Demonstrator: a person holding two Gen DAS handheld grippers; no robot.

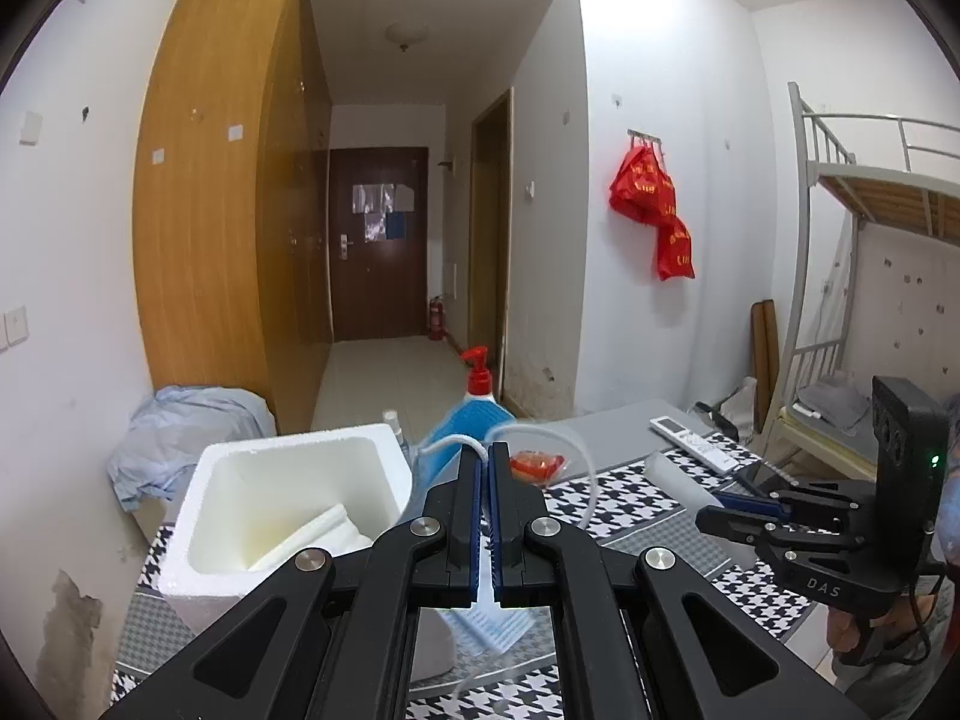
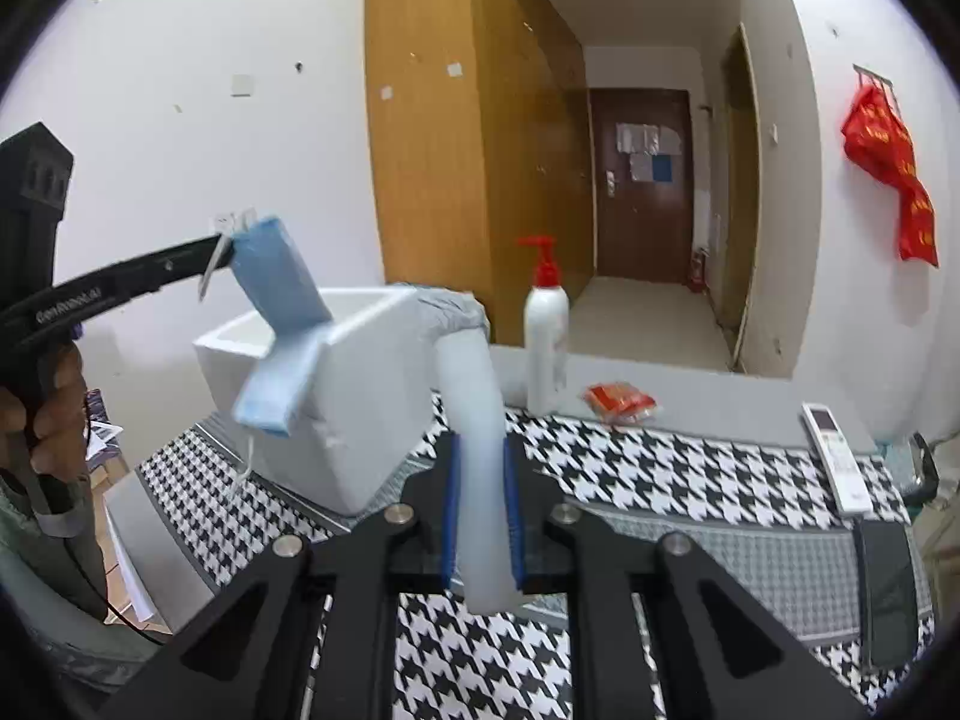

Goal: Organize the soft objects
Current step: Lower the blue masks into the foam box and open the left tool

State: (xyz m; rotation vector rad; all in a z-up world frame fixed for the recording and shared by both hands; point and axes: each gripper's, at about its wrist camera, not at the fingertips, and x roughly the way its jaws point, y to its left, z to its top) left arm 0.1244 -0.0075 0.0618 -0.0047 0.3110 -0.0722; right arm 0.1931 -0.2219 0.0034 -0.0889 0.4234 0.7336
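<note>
Black tongs fill the bottom of the left wrist view: the left gripper (image 1: 485, 456) is pinched fully together on the white ear loop of a blue face mask (image 1: 465, 420), which sticks up at 12 o'clock of the tips, with more of it hanging blurred beneath. At 9 o'clock sits an open white foam box (image 1: 288, 480) with a white pad inside, on the houndstooth table cover (image 1: 636, 498). A red-capped pump bottle (image 1: 478, 372) stands just behind the mask, a red packet (image 1: 536, 463) at 1 o'clock, a remote (image 1: 696, 443) at 2 o'clock. The right gripper (image 1: 720, 501) enters at 3 o'clock.

Blue pads frame the right wrist view, where the right gripper (image 2: 480, 510) is narrowly closed on a pale roll (image 2: 474, 420) that bends toward the foam box (image 2: 336, 396) at 11 o'clock. The left gripper (image 2: 219, 252) at 9 o'clock holds the mask (image 2: 279, 324) dangling above the box's near edge. Open cover lies from 1 to 3 o'clock, apart from bottle (image 2: 546, 336), packet (image 2: 621, 402) and remote (image 2: 837, 456).
</note>
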